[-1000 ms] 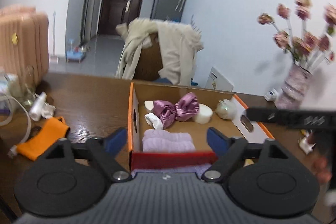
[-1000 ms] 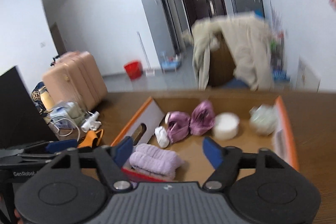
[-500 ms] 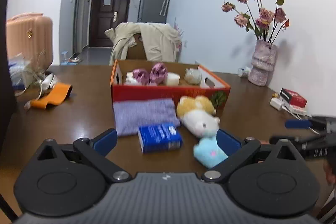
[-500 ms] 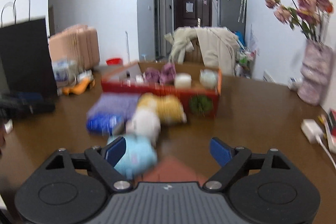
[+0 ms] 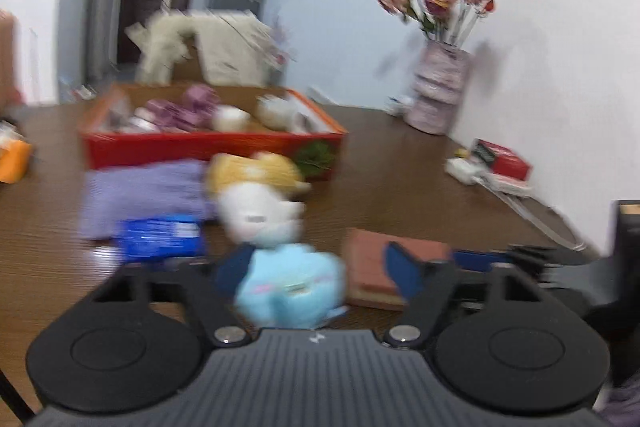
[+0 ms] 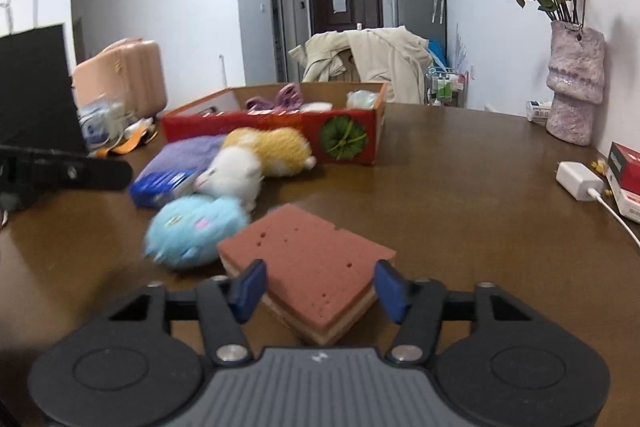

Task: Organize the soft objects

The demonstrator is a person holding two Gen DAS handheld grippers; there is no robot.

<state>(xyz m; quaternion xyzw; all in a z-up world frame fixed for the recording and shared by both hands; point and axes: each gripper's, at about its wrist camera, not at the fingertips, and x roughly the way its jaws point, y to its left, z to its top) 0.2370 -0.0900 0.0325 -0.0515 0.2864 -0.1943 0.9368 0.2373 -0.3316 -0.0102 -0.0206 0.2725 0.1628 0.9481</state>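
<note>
A light blue plush (image 5: 288, 283) lies on the table between the fingers of my left gripper (image 5: 318, 271). Its jaws are closing: the left pad is at the plush and a gap shows on the right side. This view is blurred. In the right wrist view a red-brown sponge (image 6: 308, 259) lies flat between the fingers of my right gripper (image 6: 320, 287), whose jaws are closing around its edges without squeezing it. The blue plush (image 6: 192, 227) sits just left of the sponge. Behind them lie a yellow and white plush (image 6: 260, 155), a purple towel (image 6: 188, 153) and a blue packet (image 6: 160, 185).
A red cardboard box (image 6: 272, 125) holding several soft items stands farther back. A vase of flowers (image 6: 576, 87), a white charger (image 6: 578, 181) and a small red box (image 6: 624, 163) line the right edge. A black bag (image 6: 36, 87) stands at the left.
Both grippers have drawn back from over the red box and come down near the table. Their jaws have narrowed. The blue plush and the sponge now sit between the fingers.
</note>
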